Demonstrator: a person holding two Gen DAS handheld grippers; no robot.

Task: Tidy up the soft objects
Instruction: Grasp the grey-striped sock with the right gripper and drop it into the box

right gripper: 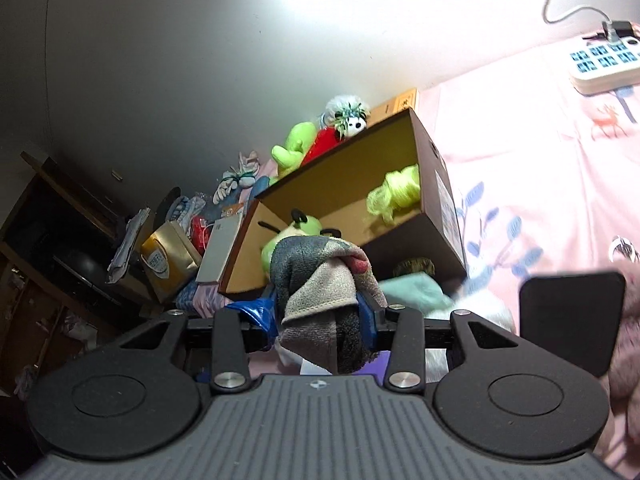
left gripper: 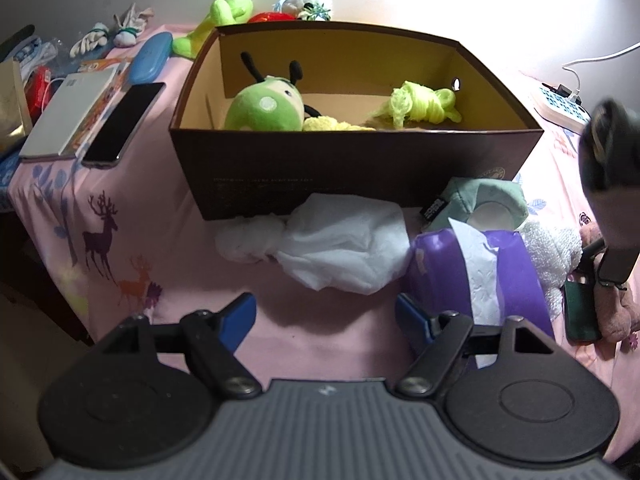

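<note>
Brown cardboard forms the open box (left gripper: 360, 168) on the pink printed bedcover (left gripper: 120, 208). Inside it lie a green plush bug (left gripper: 264, 106) with black feelers, a pale yellow soft piece (left gripper: 332, 124) beside it, and a bundle of neon yellow-green cloth (left gripper: 420, 104) toward the far right corner. Behind the box, a lime green plush (left gripper: 228, 12), something red and a white fluffy toy (left gripper: 308, 2) show only partly above the rim.

In front of the box, crumpled white tissue (left gripper: 340, 248) lies touching its front wall, with a purple tissue pack (left gripper: 472, 276), a mint green cap (left gripper: 488, 204) and a white fuzzy item (left gripper: 556, 252) just beside it. A pinkish plush at the right edge is cut off and hard to identify.

The left gripper (left gripper: 326, 316) points steeply down over the bedcover, its blue pads spread wide with nothing between them. The right gripper (right gripper: 320, 316) is pinched narrow on a folded towel (right gripper: 320, 280) in grey, beige and red, which hangs between its pads and hides the fingertips; it tilts gently down toward the box. From the left wrist view, the right gripper appears only as a blurred dark shape at the right edge.
</note>
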